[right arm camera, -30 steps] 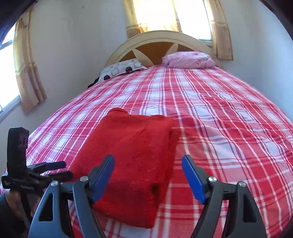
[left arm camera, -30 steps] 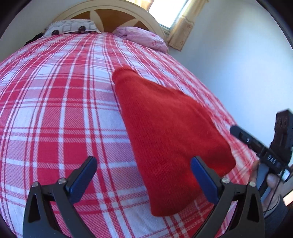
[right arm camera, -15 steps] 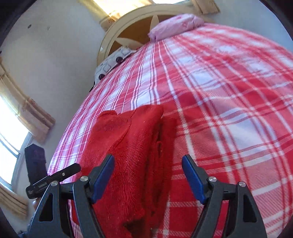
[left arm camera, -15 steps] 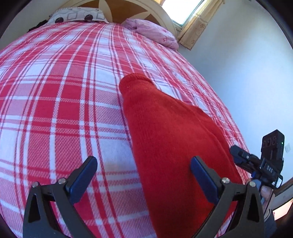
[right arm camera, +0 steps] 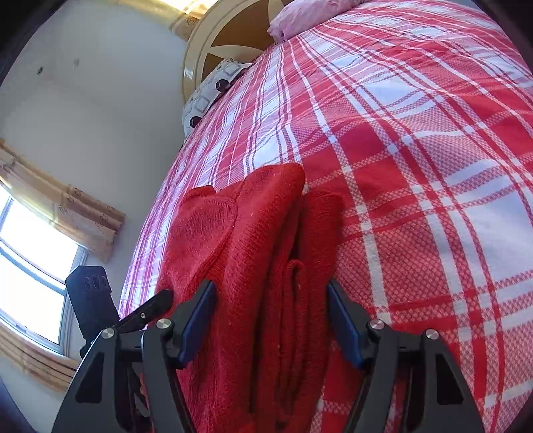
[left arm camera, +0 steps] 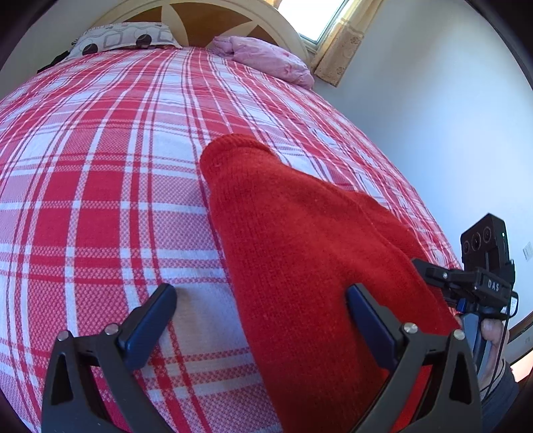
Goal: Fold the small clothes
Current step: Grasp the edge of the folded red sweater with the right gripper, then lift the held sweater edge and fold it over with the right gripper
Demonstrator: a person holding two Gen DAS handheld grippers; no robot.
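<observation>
A folded red knit garment [left arm camera: 299, 253] lies on the red-and-white plaid bed cover [left arm camera: 100, 186]. My left gripper [left arm camera: 260, 316] is open low over the cover; its right finger [left arm camera: 369, 319] lies over the garment's left part, its left finger over bare cover. In the right wrist view the garment [right arm camera: 253, 246] shows stacked layers along its side edge. My right gripper [right arm camera: 271, 316] is open, and its jaws straddle that layered edge at the near end. The right gripper's body also shows in the left wrist view [left arm camera: 479, 283].
A patterned grey pillow [left arm camera: 123, 38] and a pink pillow [left arm camera: 266, 60] lie by the cream headboard [left arm camera: 213, 13]. A white wall [left arm camera: 433, 100] runs close along the bed's right side. A curtained window [right arm camera: 30, 253] is at the left.
Both grippers have dropped lower and closer to the garment. The right gripper has tilted and moved in until its open jaws straddle the garment's layered edge.
</observation>
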